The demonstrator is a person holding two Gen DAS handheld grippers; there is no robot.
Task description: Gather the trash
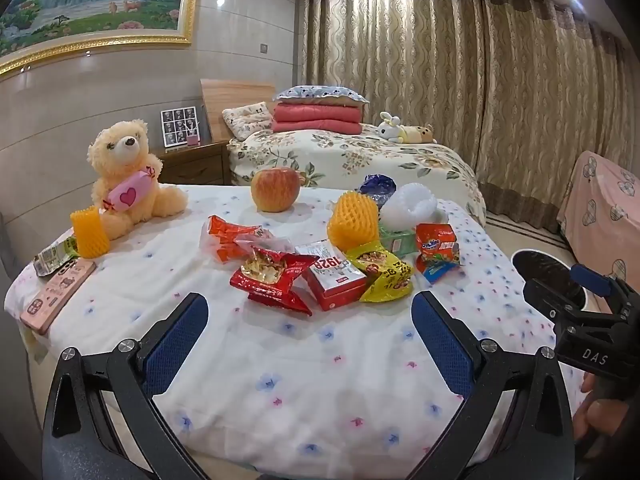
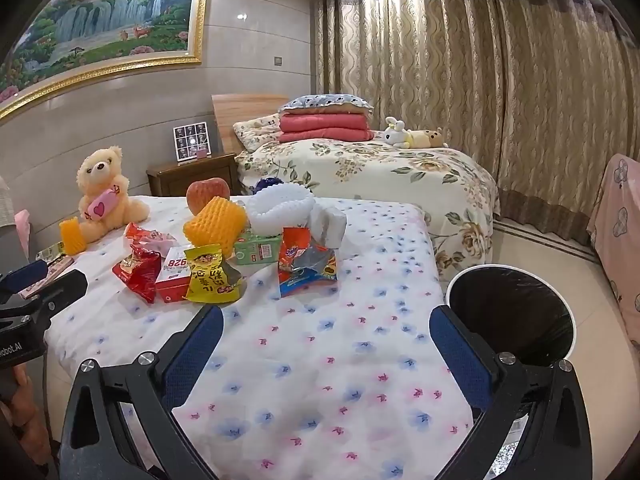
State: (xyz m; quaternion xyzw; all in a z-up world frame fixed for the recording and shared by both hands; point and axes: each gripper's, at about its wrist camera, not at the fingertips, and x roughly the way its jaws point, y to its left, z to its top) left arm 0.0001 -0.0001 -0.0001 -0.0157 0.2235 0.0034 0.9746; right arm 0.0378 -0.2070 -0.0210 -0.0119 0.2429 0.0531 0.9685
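Left wrist view: crumpled red snack wrapper [image 1: 272,278] beside yellow wrapper [image 1: 384,276]

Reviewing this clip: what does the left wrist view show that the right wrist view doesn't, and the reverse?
Only the left wrist view: the full pink phone at the bed's left edge, the green packet beside it, and the open left gripper.

Only the right wrist view: the trash bin in full, lined with a black bag, beside the bed, and the open right gripper.

Both: the wrapper pile with the yellow snack bag, the red box, the apple and the teddy bear.
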